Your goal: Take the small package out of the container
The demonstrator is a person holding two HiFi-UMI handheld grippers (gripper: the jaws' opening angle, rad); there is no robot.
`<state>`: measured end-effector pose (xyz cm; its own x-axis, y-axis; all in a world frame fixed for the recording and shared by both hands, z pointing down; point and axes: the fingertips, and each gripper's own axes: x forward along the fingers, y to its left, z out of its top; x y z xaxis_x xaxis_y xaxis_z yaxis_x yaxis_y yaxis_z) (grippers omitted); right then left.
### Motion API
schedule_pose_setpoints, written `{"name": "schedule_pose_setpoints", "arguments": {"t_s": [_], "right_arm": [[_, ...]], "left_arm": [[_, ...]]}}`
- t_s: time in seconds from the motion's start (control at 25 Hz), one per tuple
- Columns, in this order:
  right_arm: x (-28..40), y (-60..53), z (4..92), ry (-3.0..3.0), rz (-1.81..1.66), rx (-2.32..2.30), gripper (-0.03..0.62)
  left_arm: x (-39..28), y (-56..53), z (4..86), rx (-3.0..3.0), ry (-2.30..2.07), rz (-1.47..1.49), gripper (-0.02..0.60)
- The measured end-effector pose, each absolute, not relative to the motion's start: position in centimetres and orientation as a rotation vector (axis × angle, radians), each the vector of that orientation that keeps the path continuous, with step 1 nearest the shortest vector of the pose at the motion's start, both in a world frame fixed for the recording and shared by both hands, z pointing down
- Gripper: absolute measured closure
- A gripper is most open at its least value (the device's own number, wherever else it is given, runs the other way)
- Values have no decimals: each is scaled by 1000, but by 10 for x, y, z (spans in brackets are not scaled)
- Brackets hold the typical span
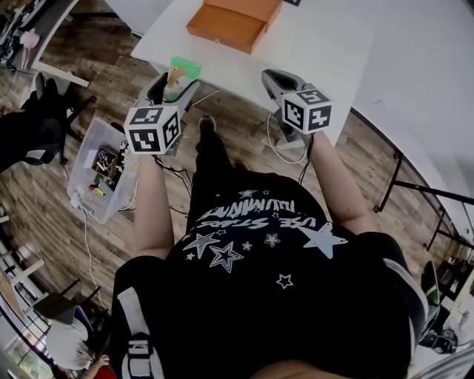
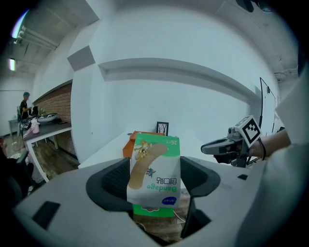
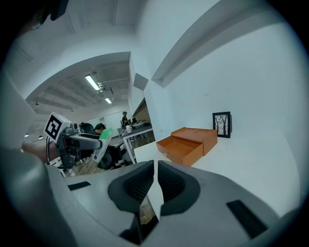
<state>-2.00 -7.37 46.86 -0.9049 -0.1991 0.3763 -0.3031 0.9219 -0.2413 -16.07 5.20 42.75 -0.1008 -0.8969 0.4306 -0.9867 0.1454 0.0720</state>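
Observation:
A small green-and-white bandage package [image 2: 154, 176] stands upright between the pads of my left gripper [image 2: 155, 185], which is shut on it. In the head view the package [image 1: 185, 68] pokes out of the left gripper [image 1: 176, 83] just off the near edge of the white table [image 1: 318, 44]. The orange container [image 1: 233, 22], a box with its drawer pulled out, sits farther back on the table. My right gripper [image 1: 272, 80] hovers at the table's near edge, to the right of the left one. Its jaws are shut with nothing between them [image 3: 155, 181]. From there the container [image 3: 188, 144] lies ahead to the right.
A small black picture frame [image 3: 221, 124] stands behind the container against the white wall. On the wooden floor to the left sit a clear plastic bin [image 1: 100, 174] of small parts, cables and a black chair [image 1: 37, 126]. People sit at desks far off.

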Motion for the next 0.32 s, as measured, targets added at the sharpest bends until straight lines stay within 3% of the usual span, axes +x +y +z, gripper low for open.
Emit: {"name": "schedule_pose_setpoints", "arguments": {"t_s": [0.32], "right_arm": [[-14,-65,475,-2737,432,337,536]], "left_arm": [[-151,65,434,1780,-2076,319,230]]}}
